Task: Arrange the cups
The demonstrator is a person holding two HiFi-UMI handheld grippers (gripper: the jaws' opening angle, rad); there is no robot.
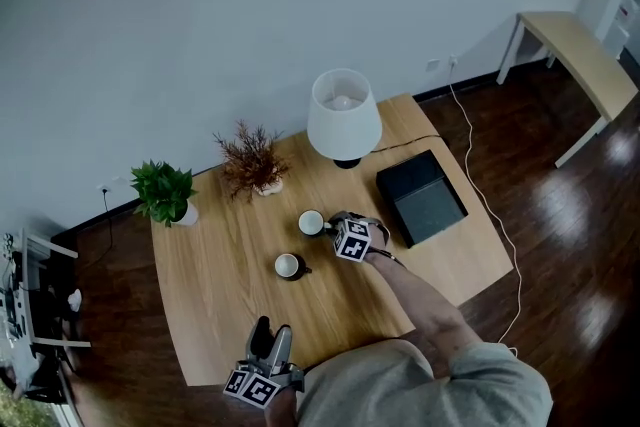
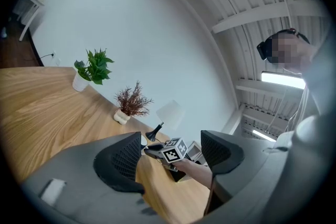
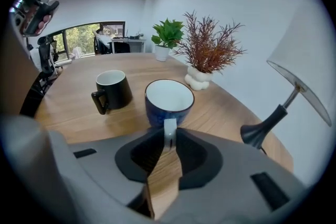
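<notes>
Pinching the handle of the blue cup in your right hand-held gripper, you are risking it pivoting into the black cup.

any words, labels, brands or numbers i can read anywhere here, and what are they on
No readable text in any view.
Marker cubes: black-and-white square patterns only, no letters or digits.
Blue cup and black cup: no print shows.
Black box: no label can be made out.
</notes>
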